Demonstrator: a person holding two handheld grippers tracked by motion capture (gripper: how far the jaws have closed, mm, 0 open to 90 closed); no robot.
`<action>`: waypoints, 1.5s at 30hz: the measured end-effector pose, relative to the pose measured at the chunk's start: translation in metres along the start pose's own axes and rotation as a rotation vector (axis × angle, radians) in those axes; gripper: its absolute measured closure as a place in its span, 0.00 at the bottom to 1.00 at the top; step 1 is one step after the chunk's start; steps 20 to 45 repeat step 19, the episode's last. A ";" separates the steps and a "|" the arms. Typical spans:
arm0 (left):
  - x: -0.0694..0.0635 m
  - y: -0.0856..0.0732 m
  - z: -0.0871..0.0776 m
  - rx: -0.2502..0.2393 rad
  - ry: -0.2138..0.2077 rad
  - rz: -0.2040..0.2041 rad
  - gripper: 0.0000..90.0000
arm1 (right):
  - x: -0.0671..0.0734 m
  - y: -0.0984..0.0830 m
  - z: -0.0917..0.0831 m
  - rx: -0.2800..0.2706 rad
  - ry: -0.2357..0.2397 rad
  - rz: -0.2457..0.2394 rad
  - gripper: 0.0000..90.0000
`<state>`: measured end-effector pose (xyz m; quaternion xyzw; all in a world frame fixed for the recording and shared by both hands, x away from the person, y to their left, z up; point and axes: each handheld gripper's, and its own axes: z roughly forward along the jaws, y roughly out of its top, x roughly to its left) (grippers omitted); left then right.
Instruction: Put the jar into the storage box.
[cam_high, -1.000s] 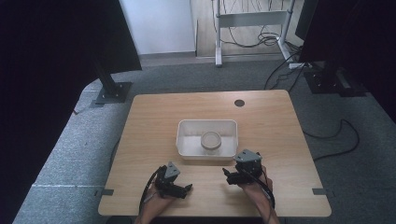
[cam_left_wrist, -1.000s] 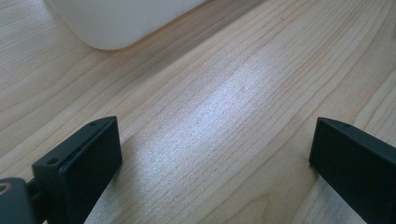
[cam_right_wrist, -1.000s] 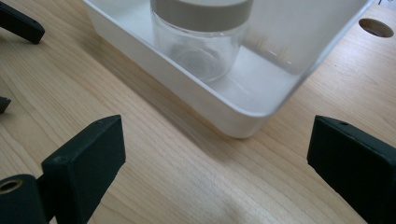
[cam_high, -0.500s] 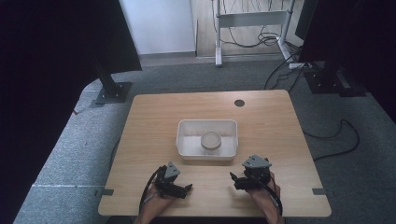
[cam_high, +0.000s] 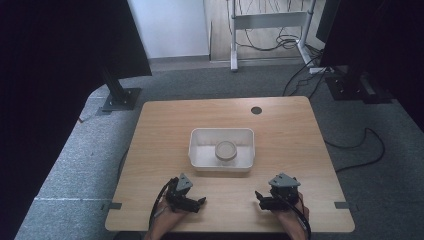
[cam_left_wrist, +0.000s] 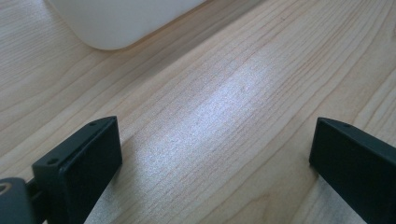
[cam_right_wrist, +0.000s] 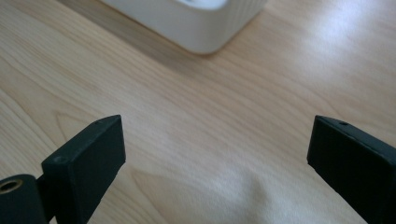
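Grey carpet is surrounding the pale wooden desk (cam_high: 280, 125), and dark stands and loose cables are sitting beyond its far edge. I am taking the white rectangular plastic tub (cam_high: 221, 163) near the middle of the desk as my landmark. Inside that tub a small round pale cup-like container (cam_high: 225, 150) is standing, a little right of the tub's centre; I am judging this the thing I am working towards, since both claws are angled at the tub.

I am holding my left claw (cam_high: 199, 202) on the near side of the tub, off towards its left corner, low over bare wood. Its jaws are standing wide apart with nothing between them, and in the left gripper view the tub's rounded corner (cam_left_wrist: 112, 28) is showing ahead.

I am holding my right claw (cam_high: 260, 196) on the near side of the tub too, off towards its right corner, jaws likewise spread wide and gripping nothing. The tub's corner (cam_right_wrist: 205, 28) is lying ahead of it in the right gripper view. Keeping both spread probably leaves either one ready to reach in.
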<state>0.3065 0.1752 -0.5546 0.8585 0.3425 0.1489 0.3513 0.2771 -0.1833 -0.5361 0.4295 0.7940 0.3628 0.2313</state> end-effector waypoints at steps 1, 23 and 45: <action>0.000 0.000 0.000 0.000 0.000 0.000 0.02 | -0.001 -0.002 0.000 0.004 -0.001 0.003 0.04; 0.000 0.000 0.000 0.000 0.000 0.000 0.02 | -0.006 -0.031 0.001 0.069 -0.011 0.058 0.04; 0.000 0.000 0.000 0.000 0.000 0.000 0.02 | -0.006 -0.031 0.001 0.069 -0.011 0.058 0.04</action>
